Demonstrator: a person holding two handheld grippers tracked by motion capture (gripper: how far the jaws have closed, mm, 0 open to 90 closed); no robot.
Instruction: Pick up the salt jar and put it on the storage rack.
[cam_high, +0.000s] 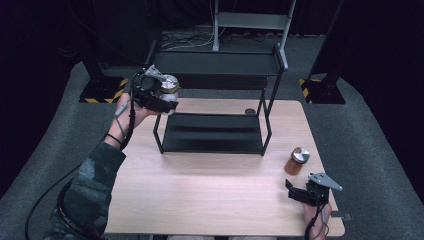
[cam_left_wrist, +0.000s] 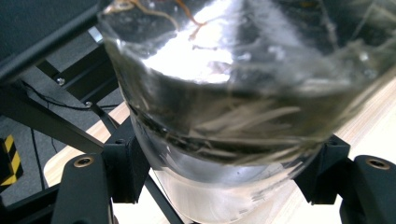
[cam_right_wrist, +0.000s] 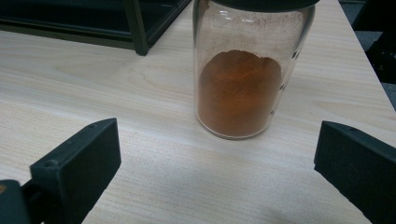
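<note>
Left hand-held gripper (cam_high: 162, 95) is grasping a clear glass jar (cam_high: 169, 86) with a metal lid, holding it raised beside the upper left corner of the black shelf rack (cam_high: 212, 132); in the left gripper view the jar (cam_left_wrist: 243, 107) is sitting clamped between both jaws, pale strands showing inside. Right hand-held gripper (cam_high: 300, 192) is resting released, jaws spread wide, near the counter (cam_high: 200, 190) edge, facing a jar of orange powder (cam_right_wrist: 245, 79) standing upright just ahead. No label or writing is showing on either jar.
</note>
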